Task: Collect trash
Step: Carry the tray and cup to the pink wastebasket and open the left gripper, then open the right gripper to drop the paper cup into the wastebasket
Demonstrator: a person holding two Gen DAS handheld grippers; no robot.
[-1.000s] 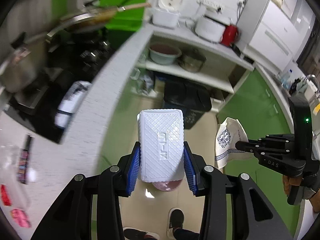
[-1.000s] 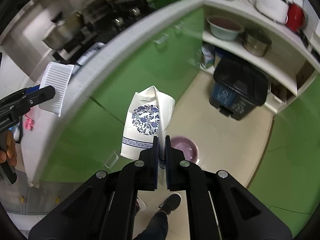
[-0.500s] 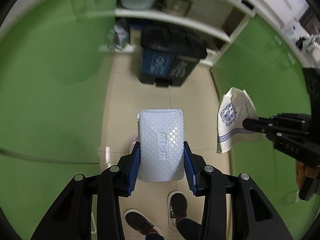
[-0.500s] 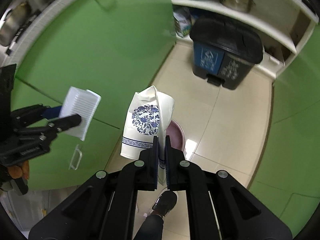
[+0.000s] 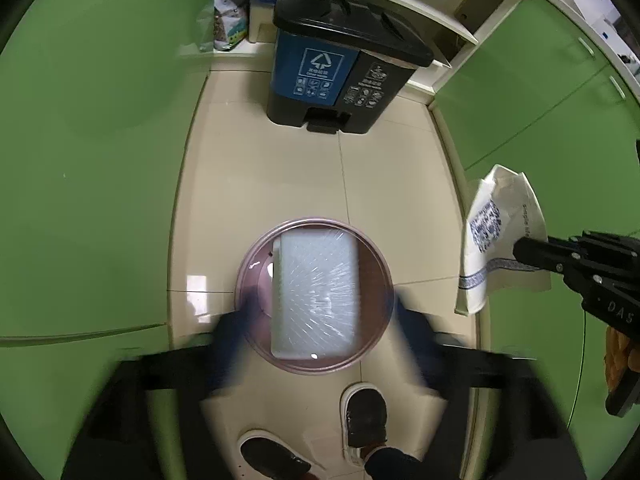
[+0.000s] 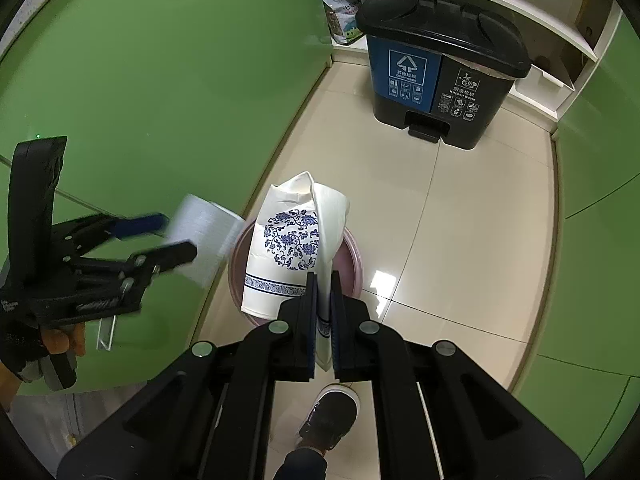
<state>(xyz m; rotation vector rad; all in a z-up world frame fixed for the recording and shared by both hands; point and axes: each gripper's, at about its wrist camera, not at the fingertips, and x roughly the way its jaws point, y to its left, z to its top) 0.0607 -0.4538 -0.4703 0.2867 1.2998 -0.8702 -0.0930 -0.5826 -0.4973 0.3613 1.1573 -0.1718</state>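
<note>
Down near the kitchen floor, both tongs point steeply at the tiles. The left tongs [image 5: 320, 328] are a blur in their own camera, with the jaws swinging apart right now. A white plastic box [image 5: 314, 294] sits between the spread fingers, and nothing presses on it anymore. From the left wrist view it shows over the pink basin [image 5: 380, 260] on the floor, streaked with motion. Whether it's already lying in the basin or hanging just above it, I can't tell. In the right wrist view the box shows as a white smear at the tips of the left tongs, just beside the basin's rim.

The right tongs [image 6: 323, 320] are clenched tight on a squashed paper cup [image 6: 292, 248], white with a blue flower pattern. The fingers pinch its flattened wall, and it hangs above the basin. A bare hand [image 6: 64, 340] shows under the left tool's handle.

Further out on the floor there's a two-part pedal bin [image 5: 340, 68], blue on one side and black on the other, both lids down. It stands well apart from the basin, against a low white shelf [image 5: 440, 12]. Green cabinet doors [image 5: 100, 140] run along both sides. Two dark shoes [image 5: 366, 416] stand just behind the basin.
</note>
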